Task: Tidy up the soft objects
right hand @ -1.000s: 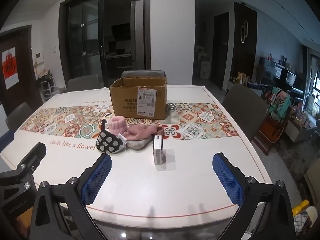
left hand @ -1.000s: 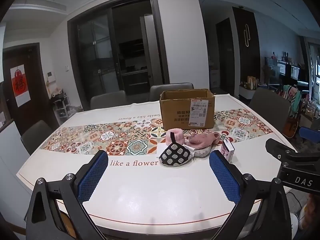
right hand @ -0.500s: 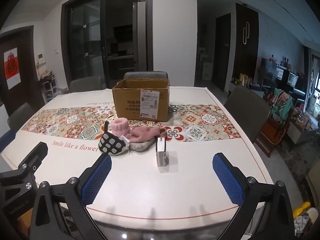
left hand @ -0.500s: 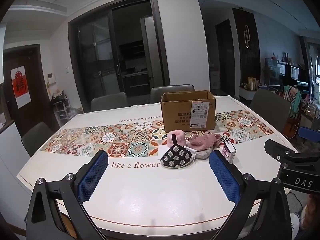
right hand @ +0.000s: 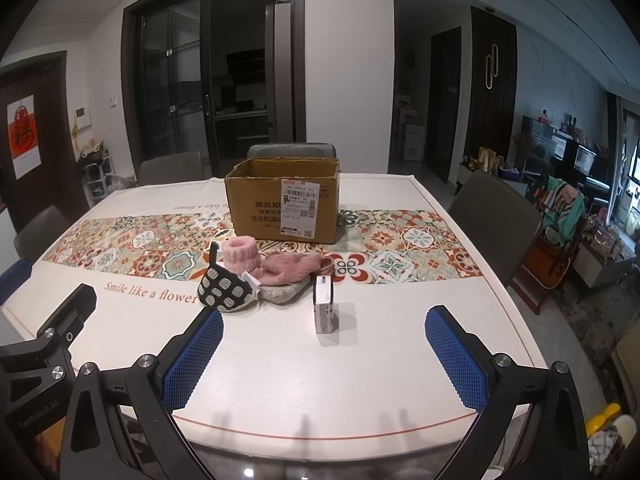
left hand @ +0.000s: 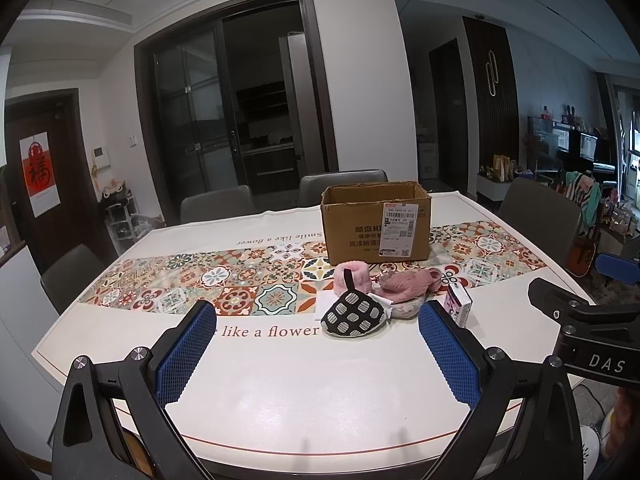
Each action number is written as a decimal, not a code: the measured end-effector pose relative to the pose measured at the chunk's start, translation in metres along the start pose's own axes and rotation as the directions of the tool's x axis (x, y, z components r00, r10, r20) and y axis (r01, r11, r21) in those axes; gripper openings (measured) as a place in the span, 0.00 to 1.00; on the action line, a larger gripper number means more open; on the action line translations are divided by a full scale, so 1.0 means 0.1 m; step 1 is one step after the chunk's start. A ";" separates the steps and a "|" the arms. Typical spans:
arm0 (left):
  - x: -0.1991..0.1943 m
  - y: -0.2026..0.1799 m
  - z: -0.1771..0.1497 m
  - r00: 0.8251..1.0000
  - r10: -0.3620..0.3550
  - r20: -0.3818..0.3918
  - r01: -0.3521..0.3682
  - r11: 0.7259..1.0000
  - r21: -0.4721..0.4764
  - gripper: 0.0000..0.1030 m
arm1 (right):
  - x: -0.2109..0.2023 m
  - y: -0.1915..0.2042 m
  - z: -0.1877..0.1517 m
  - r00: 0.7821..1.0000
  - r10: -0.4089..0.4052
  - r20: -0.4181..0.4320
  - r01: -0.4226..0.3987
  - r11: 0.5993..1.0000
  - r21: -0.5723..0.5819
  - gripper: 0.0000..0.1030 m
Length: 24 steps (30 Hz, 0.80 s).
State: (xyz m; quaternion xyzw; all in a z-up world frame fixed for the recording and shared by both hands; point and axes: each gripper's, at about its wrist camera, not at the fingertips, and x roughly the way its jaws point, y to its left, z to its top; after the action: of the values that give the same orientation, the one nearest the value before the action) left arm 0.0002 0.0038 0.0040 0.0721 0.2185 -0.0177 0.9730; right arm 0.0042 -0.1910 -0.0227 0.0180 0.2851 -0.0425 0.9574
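Holding both grippers over the near edge of the surface point(right hand: 280, 380), we keep the left gripper point(left hand: 316, 354) and right gripper point(right hand: 324, 354) with fingers wide and empty. Pink socks point(right hand: 280, 266) and a patterned pouch point(right hand: 226, 288) lie heaped before the box point(right hand: 284, 204), a small carton point(right hand: 324, 310) just beside.

"Smile like a flower" on tablecloth point(right hand: 280, 360)

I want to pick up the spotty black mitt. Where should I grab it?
Probably the black loop standing up at the mitt's far end. Come from above with the left gripper, jaws either side; the flat body gives less to pinch.
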 end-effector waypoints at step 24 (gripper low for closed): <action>0.00 0.01 -0.01 1.000 -0.001 0.001 0.001 1.000 -0.001 1.00 | 0.01 0.02 0.00 1.000 0.002 0.000 -0.002 1.000 -0.001 1.00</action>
State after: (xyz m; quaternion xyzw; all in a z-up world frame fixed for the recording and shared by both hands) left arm -0.0003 0.0051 0.0034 0.0713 0.2179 -0.0183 0.9732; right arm 0.0048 -0.1887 -0.0231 0.0176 0.2851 -0.0412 0.9574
